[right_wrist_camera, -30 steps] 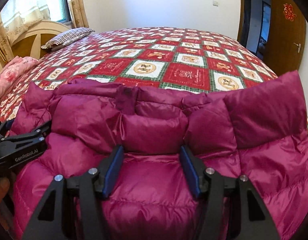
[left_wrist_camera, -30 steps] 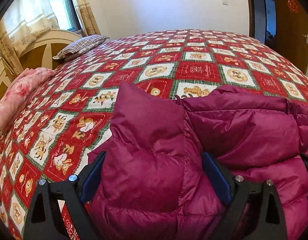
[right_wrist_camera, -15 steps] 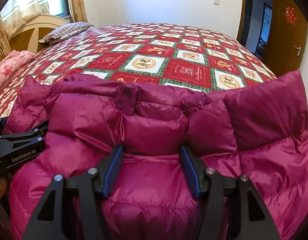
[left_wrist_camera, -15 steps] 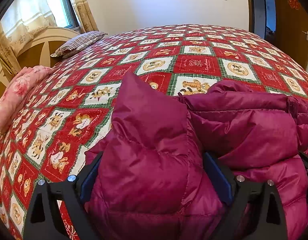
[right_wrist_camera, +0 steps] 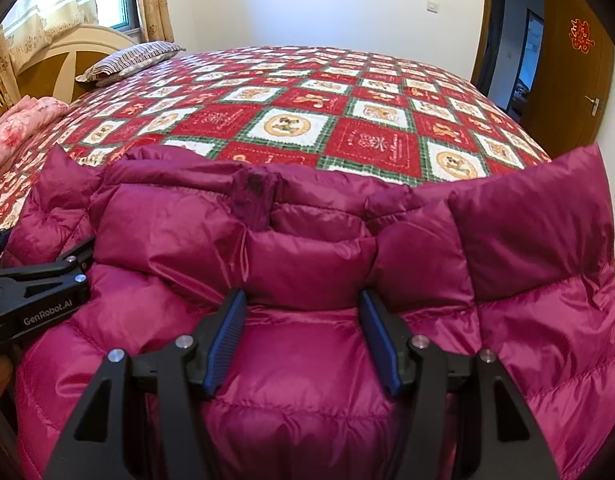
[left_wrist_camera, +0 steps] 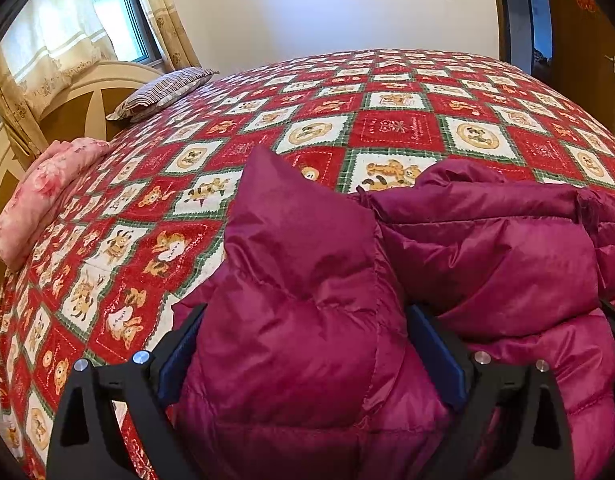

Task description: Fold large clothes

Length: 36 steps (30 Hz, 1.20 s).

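Note:
A magenta puffer jacket (left_wrist_camera: 487, 264) lies bunched at the near edge of the bed, with its collar toward the far side; it also fills the right wrist view (right_wrist_camera: 307, 248). My left gripper (left_wrist_camera: 307, 344) is shut on a thick fold at the jacket's left end, which stands up in a peak between the blue pads. My right gripper (right_wrist_camera: 303, 328) is shut on a padded fold at the jacket's middle, below the collar. The left gripper's body (right_wrist_camera: 35, 296) shows at the left of the right wrist view, against the jacket.
The bed is covered by a red, green and white patchwork quilt (left_wrist_camera: 387, 128). A striped pillow (left_wrist_camera: 163, 92) and a pink floral pillow (left_wrist_camera: 43, 192) lie by the wooden headboard (left_wrist_camera: 79, 108) at left. A brown door (right_wrist_camera: 567, 72) stands at right.
Both grippers, still holding the jacket, have moved slightly forward and up over the bed. The fold in the left gripper stands a little taller.

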### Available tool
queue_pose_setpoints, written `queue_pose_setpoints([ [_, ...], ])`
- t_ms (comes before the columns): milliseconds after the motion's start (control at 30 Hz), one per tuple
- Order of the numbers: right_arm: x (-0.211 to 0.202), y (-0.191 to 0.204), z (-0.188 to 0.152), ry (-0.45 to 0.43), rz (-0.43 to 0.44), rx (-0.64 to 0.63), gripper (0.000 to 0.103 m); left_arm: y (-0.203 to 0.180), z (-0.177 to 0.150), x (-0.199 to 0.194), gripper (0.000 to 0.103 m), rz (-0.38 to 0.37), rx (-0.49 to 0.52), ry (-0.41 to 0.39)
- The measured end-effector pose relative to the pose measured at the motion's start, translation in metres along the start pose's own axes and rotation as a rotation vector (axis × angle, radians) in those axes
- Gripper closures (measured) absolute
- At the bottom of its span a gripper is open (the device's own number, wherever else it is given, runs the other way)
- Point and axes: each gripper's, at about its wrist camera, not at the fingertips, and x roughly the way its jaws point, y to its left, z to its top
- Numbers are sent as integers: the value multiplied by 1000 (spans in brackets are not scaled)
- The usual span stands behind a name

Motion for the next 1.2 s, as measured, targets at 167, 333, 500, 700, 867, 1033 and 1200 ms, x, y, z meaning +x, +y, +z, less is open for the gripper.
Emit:
queue_pose_setpoints([
  [167, -3, 2, 3, 22, -17, -18, 41, 11, 0, -14, 6, -59, -22, 20],
  [333, -38, 4, -10, -8, -38, 18, 40, 35, -23, -72, 6, -134, -36, -79],
  [500, -43, 17, -29, -13, -75, -2, 35, 31, -43, -75, 6, -145, -22, -65],
  [700, -35, 21, -35, -24, -104, -12, 33, 30, -55, -54, 6, -147, -57, -42],
  [867, -31, 24, -36, -18, -122, -24, 32, 28, -56, -49, 5, -147, -56, -27],
  [1033, -31, 25, -39, -17, -125, -22, 32, 24, -56, -49, 4, -127, -40, -26],
  [1200, -31, 27, -39, -15, -134, -27, 32, 25, -56, -47, 4, -127, -42, -18],
])
